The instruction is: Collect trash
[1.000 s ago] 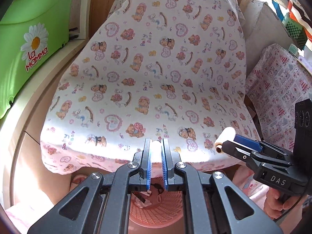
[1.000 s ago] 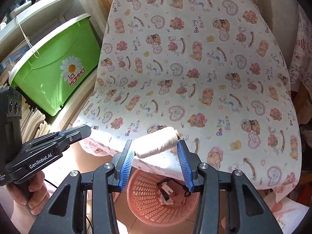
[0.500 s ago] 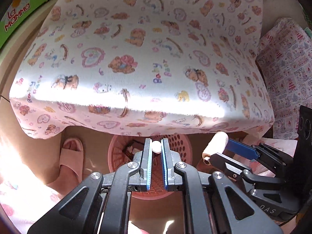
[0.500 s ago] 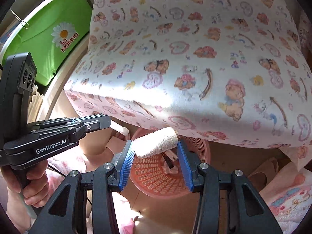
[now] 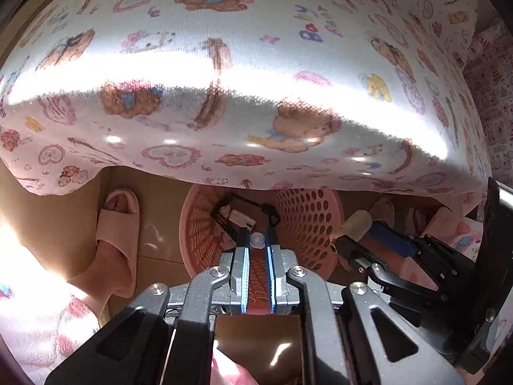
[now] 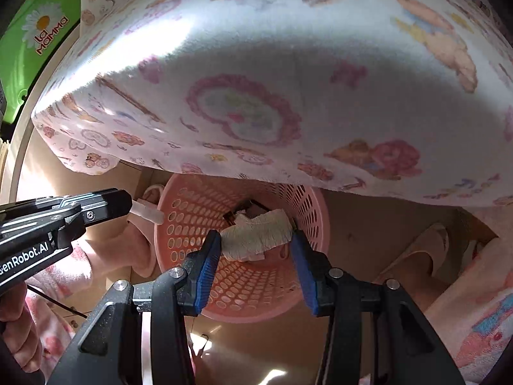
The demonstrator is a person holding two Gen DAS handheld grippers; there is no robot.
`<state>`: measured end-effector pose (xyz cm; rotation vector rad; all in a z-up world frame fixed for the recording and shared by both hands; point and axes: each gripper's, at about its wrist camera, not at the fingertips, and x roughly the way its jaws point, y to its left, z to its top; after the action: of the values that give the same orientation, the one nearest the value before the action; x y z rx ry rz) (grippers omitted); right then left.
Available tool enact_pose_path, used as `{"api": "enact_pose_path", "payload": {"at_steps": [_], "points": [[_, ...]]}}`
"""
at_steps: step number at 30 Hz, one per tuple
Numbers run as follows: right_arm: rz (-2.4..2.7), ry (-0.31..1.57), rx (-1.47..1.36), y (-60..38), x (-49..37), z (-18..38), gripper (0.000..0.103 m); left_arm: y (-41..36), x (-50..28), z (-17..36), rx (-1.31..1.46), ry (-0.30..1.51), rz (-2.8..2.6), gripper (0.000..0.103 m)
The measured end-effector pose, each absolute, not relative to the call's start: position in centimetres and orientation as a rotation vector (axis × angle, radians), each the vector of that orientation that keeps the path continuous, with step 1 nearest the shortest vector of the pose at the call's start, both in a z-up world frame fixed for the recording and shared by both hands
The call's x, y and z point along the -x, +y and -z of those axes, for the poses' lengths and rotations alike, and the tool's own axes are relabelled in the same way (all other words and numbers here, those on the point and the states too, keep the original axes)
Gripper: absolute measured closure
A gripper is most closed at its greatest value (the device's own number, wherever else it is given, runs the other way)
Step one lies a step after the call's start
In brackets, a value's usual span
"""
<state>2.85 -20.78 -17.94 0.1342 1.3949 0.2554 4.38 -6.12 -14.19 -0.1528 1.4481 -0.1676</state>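
Note:
A pink perforated basket (image 5: 307,224) (image 6: 179,224) stands on the floor, half under the cloth-covered seat edge. Dark and white scraps (image 5: 237,215) lie at its bottom. My left gripper (image 5: 257,240) points down over the basket, shut on a small white tube-like piece (image 5: 257,240) seen end-on; in the right wrist view that white piece (image 6: 147,213) sticks out of its tip. My right gripper (image 6: 256,240) hangs over the basket mouth, shut on a cream spool of thread (image 6: 256,234), which also shows beside the basket (image 5: 352,224) in the left wrist view.
A seat draped in a teddy-bear print cloth (image 5: 256,80) overhangs the basket's far side. A pink slipper (image 5: 118,240) lies left of the basket, another slipper (image 6: 423,250) to the right. A green plastic tub (image 6: 35,32) sits on a shelf at upper left.
Both grippers have dropped and tipped downward, from over the seat to just above the basket. Each still holds its item.

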Motion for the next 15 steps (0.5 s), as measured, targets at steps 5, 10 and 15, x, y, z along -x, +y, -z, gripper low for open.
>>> {"api": "enact_pose_path", "payload": {"at_steps": [5,10,15], "points": [[-0.22,1.407,-0.132,-20.5,-2.7,19.2,0.054,-5.7,-4.4,14.8,0.153,1.455,0.136,0.094],[-0.237,1.419,-0.145,-20.2,-2.7,19.8,0.049,-5.8,-4.4,14.9,0.133,1.469,0.132,0.093],[-0.231,1.406,-0.126,-19.9,-2.6,19.2,0.042,-5.8,-4.2,14.2,0.126,1.447,0.135,0.087]]}}
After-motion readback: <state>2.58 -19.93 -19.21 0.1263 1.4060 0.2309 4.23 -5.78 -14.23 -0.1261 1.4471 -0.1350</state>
